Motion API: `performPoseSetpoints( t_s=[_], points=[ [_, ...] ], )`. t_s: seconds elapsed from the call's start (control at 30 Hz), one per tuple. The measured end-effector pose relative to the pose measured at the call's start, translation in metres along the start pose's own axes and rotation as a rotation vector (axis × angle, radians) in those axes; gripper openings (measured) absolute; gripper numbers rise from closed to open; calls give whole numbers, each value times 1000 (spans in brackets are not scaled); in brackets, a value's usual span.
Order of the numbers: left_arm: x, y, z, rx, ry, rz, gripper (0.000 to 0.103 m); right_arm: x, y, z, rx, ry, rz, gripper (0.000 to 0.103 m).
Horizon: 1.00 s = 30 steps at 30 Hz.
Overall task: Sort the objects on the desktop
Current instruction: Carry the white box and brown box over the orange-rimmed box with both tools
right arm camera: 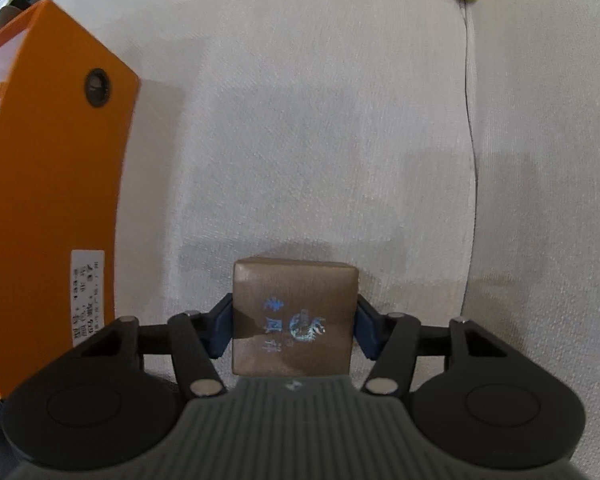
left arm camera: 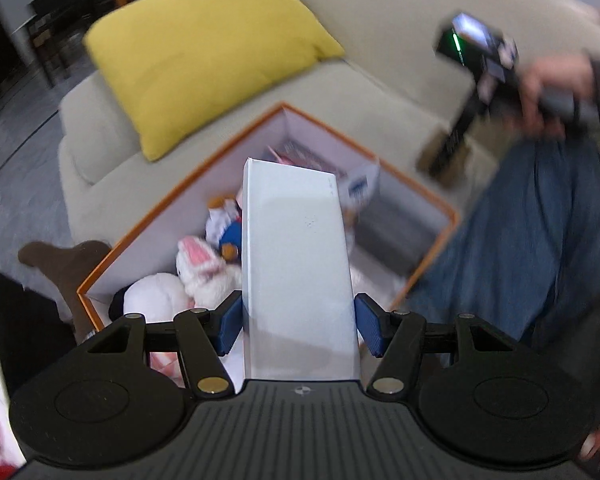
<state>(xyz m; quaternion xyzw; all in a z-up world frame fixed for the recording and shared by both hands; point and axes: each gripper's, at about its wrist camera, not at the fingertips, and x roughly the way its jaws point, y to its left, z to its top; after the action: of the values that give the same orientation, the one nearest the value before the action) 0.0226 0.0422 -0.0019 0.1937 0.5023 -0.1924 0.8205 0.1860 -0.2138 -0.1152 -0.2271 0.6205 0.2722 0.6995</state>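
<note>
My left gripper [left arm camera: 298, 326] is shut on a tall white box [left arm camera: 296, 264], one blue pad on each side. It hangs above an open orange storage box [left arm camera: 204, 168] that holds plush toys [left arm camera: 204, 264] and small packages. My right gripper [right arm camera: 294, 328] points down at the sofa cushion. Its pads lie against both sides of a brown box [right arm camera: 294, 316] with shiny blue print, so it is shut on that box. In the left wrist view the right gripper [left arm camera: 446, 156] is a blur at the upper right, held in a person's hand [left arm camera: 548, 80].
The orange box's outer wall [right arm camera: 60, 160] stands close on the left of the brown box. A yellow pillow [left arm camera: 204, 52] lies at the back of the beige sofa [right arm camera: 300, 120]. A leg in jeans [left arm camera: 540, 220] sits right of the orange box. A dark brown shape [left arm camera: 64, 264] lies to its left.
</note>
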Motion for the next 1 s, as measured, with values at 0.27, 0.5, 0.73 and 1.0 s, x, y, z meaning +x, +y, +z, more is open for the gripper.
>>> performPoseSetpoints(
  t_s=[0.27, 0.5, 0.73, 1.0],
  points=[
    [11, 12, -15, 246, 73, -55, 69, -43, 16, -19, -18, -100, 13, 61],
    [39, 7, -23, 418, 178, -175, 69, -74, 33, -17, -41, -152, -2, 61],
    [52, 31, -18, 437, 247, -342, 66, -132, 80, -2, -211, -279, 81, 61],
    [75, 62, -12, 320, 283, -437, 45, -145, 164, 2, -500, -275, 204, 62]
  ],
)
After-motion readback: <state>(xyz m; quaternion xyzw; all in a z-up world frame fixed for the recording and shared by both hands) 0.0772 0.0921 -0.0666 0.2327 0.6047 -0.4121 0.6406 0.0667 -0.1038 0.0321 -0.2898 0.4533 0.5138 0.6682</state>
